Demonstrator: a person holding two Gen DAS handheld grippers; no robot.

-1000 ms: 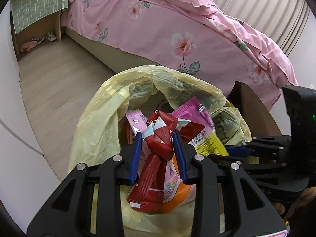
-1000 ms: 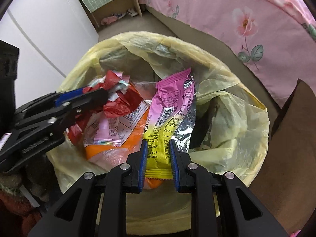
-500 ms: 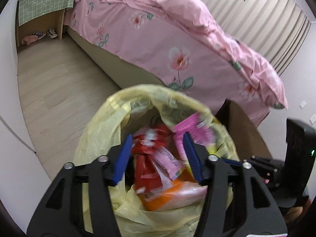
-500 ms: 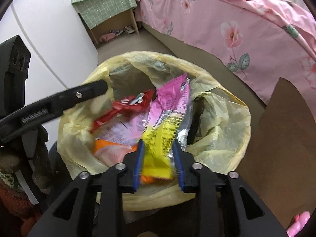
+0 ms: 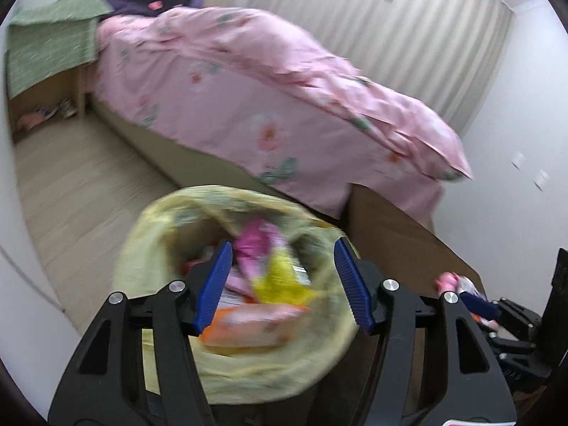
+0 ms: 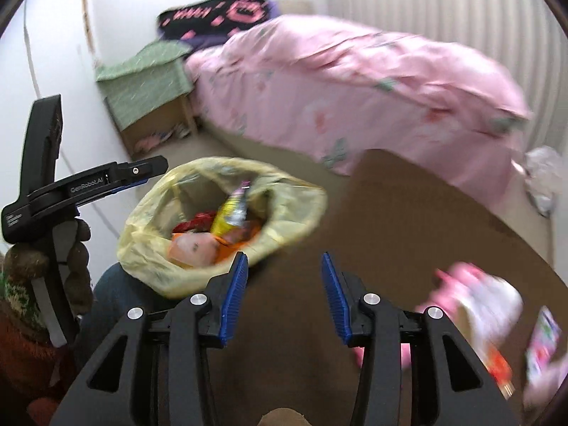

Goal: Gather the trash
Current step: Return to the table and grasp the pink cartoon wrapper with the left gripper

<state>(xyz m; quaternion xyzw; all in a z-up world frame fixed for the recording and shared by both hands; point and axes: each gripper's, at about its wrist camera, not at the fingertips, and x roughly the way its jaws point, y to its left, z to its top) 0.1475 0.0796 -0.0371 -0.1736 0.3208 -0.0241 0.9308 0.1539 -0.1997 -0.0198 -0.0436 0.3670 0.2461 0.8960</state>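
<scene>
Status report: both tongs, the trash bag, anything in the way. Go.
Left tongs and right tongs have just been opening, nothing between them. Wrappers lie in yellow trash bag. More wrappers wait on brown table. Nothing in the way.

Soft, even room light with no hard shadows; both fisheye views are motion-blurred, with dark, curved edges.

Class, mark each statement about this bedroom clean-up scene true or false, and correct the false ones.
1. The left claw grips a red wrapper. False: its jaws are open and hold nothing.
2. The yellow bag holds wrappers. True.
3. The right claw is open and empty. True.
4. The bed has a blue cover. False: the cover is pink and floral.
5. More packets lie on the brown surface right of the right claw. True.
</scene>
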